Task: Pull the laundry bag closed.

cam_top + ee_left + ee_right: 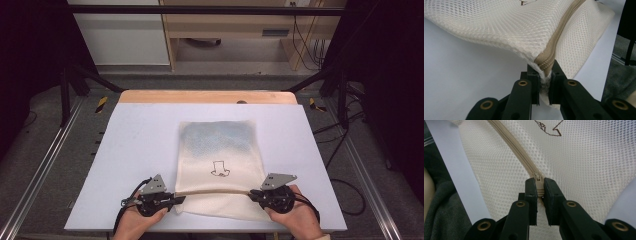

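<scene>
A cream mesh bag (220,150) with a small black drawing lies on the white table (130,150), a blue-grey item faintly showing through its far half. A beige zipper (212,191) runs across its near end. My left gripper (176,198) is shut on the bag's left corner at the zipper end (545,65), lifting the mesh (499,27) a little. My right gripper (254,194) is shut on the zipper pull (538,185) at the right end of the zipper (511,147). The zipper looks closed along its length.
The table's wooden far edge (207,96) lies beyond the bag. Metal rails (45,165) flank the table on both sides. Cables (345,200) trail on the floor at right. A cabinet and wooden shelf (225,30) stand behind.
</scene>
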`<state>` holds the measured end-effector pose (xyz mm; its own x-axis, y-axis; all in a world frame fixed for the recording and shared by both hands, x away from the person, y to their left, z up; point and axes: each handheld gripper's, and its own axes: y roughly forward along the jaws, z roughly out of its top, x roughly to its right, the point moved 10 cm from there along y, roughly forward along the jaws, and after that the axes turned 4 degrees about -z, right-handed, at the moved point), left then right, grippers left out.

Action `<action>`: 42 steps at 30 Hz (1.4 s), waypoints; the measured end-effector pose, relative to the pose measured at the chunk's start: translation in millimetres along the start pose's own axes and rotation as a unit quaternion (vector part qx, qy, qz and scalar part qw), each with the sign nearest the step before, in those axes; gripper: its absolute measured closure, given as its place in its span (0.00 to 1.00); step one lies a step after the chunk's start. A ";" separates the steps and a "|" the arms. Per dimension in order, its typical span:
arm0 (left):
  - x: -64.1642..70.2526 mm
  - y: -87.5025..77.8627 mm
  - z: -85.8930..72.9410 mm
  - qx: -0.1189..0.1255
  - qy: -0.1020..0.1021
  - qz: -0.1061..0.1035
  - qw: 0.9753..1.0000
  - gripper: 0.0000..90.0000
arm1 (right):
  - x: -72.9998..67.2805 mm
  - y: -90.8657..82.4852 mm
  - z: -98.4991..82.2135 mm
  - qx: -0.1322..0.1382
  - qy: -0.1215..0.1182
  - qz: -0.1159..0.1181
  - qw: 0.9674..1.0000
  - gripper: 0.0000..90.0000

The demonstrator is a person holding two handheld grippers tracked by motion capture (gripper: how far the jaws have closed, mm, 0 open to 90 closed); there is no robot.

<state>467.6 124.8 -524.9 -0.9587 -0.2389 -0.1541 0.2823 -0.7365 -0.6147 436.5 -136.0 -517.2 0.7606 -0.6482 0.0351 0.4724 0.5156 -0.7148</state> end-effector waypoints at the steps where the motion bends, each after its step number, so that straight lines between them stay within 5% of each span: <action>1: 0.0 0.0 0.0 0.000 0.000 0.000 1.000 0.91 | 0.3 -0.3 -0.5 -0.001 0.000 -0.001 1.000 0.91; 42: -0.6 -0.7 0.6 0.002 0.001 0.002 1.000 0.91 | 8.6 -11.4 -12.8 0.002 0.009 -0.016 1.000 0.91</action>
<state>468.1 125.1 -523.8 -0.9577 -0.2410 -0.1571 0.2860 -0.7381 -0.6111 432.0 -154.6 -517.7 0.7377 -0.6736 0.0451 0.4977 0.4974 -0.7106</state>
